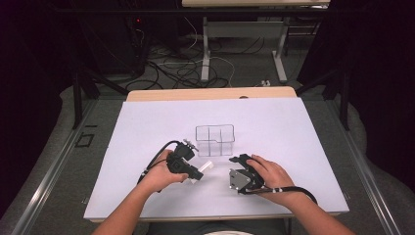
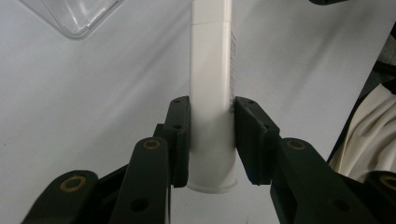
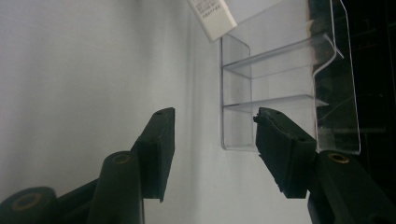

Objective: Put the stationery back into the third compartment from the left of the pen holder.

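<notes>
Two grippers: both sit on the near side of the clear divided organizer (image 1: 215, 140), which stands near the middle of the white table cover (image 1: 147, 127).
Left gripper (image 1: 195, 175): clenched on a white tube (image 2: 211, 93); in the left gripper view its pads (image 2: 180, 135) press both flanks near the flared bottom end, the tube running straight out along the jaws.
White tube: held just off the organizer's near left corner; its far end points roughly toward that corner.
Right gripper (image 1: 240, 164): released, jaws spread with nothing between them, just near of the organizer's right side; in the right gripper view the organizer (image 3: 280, 93) with its partitions lies straight ahead.
Step in hand, as I judge it: carrying the tube to one compartment of the organizer.
How to do it well: lift the tube above the organizer's rim first, stand it more upright, centre it over one cell, then lower it clear of the partitions before letting go.
Risk: the light organizer may slide if bumped; the free gripper could steady its right wall.
</notes>
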A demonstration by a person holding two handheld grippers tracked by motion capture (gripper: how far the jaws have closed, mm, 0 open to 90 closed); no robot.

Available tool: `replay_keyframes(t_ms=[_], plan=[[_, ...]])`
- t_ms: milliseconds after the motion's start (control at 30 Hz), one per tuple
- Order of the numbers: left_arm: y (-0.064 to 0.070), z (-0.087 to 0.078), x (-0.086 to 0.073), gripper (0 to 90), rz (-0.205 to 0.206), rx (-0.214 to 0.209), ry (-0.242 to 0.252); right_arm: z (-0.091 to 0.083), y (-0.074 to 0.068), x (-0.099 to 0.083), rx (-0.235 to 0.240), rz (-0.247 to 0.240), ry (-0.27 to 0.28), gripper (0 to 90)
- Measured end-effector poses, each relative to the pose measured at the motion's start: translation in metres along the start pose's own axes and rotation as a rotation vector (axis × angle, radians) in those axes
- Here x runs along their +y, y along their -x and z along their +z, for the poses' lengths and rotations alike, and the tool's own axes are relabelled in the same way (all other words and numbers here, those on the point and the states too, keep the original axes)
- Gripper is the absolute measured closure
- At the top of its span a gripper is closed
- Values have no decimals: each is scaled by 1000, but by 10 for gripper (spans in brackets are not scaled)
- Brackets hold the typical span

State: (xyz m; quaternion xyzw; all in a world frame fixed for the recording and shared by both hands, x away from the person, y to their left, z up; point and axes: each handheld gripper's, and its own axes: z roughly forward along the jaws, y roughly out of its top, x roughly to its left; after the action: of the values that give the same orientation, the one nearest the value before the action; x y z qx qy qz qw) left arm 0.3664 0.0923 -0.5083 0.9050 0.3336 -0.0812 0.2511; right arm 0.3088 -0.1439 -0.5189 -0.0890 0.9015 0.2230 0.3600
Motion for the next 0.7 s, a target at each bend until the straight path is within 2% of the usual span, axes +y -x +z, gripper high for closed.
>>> replay_keyframes(t_ms=[133, 167, 200, 300, 367, 567, 633, 667, 700], plan=[[1, 3, 0, 677, 1, -1, -10, 6, -2, 7, 5, -63, 17, 468], [2, 3, 0, 677, 0, 1, -11, 6, -4, 9, 0, -60, 11, 470], [2, 4, 0, 677, 2, 2, -12, 6, -2, 11, -2, -111, 16, 478], [2, 4, 0, 677, -2, 4, -18, 8, -6, 13, 6, -124, 42, 491], [3, 4, 0, 677, -4, 1, -20, 10, -5, 15, 17, -159, 57, 496], [5, 6, 0, 677, 3, -2, -35, 12, -9, 20, 44, -162, 74, 514], [5, 7, 1, 677, 2, -4, -41, 13, -8, 22, 50, -203, 76, 532], [6, 7, 1, 677, 1, -2, -44, 13, -12, 21, 56, -161, 68, 534], [6, 8, 1, 677, 5, -5, -47, 14, -11, 22, 56, -194, 84, 537]])
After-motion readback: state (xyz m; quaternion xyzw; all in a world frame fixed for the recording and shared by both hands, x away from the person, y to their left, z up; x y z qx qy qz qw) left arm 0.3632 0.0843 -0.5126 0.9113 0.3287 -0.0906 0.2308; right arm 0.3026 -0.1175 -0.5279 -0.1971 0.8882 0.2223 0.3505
